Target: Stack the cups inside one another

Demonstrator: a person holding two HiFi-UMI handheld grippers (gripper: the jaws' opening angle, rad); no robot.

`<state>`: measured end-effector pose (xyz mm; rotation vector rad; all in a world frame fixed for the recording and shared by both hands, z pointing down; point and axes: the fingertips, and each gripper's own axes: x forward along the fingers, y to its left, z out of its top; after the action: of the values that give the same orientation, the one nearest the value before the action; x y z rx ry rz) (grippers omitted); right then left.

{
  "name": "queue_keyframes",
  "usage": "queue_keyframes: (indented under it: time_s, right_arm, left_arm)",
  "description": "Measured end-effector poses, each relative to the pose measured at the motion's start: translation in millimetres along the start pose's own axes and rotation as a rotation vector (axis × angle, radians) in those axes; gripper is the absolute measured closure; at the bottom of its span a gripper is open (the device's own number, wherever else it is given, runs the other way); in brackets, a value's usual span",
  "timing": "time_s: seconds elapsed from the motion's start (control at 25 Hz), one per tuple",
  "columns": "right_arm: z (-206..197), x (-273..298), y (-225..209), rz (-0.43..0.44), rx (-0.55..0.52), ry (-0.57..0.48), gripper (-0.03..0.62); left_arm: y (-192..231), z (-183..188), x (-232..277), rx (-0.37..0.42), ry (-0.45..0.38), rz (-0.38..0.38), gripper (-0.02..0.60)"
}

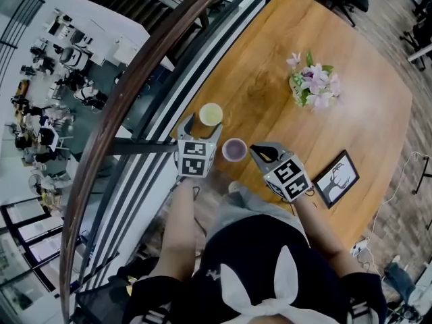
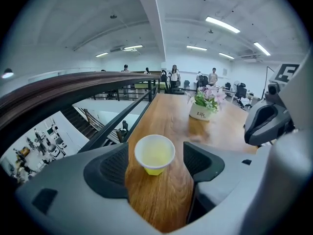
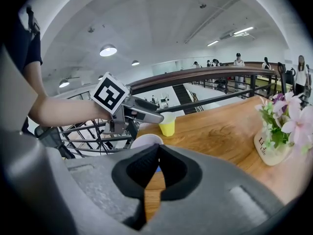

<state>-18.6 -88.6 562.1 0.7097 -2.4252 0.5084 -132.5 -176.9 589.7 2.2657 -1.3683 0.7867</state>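
A yellow cup (image 1: 210,114) stands upright near the table's left edge. My left gripper (image 1: 201,128) is open. In the left gripper view the yellow cup (image 2: 154,153) sits between the tips of the left gripper (image 2: 156,161), and neither pad touches it. A purple cup (image 1: 234,149) stands just to the right, close to the near edge. My right gripper (image 1: 259,152) is shut and empty, with its tips right beside the purple cup. In the right gripper view the white rim of the purple cup (image 3: 145,140) shows just past the closed right gripper (image 3: 157,152), with the yellow cup (image 3: 167,124) and left gripper (image 3: 143,113) beyond.
A white pot of pink flowers (image 1: 309,86) stands further along the wooden table (image 1: 358,120). A framed picture (image 1: 337,178) lies near the right edge. A dark handrail (image 1: 135,93) and a drop to a lower floor run along the table's left side.
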Motion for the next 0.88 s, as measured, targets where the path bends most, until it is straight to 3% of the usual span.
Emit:
queue_keyframes:
  time_s: [0.28,0.88]
  right_arm:
    - [-1,8,3,0.028,-0.007,0.009,0.595]
    - [-6,11,3,0.051,-0.006,0.018,0.595]
  left_arm:
    - [0,-14,20,0.017,0.076,-0.007,0.233]
    - [1,-31,38,-0.014,0.144,-0.002,0.236]
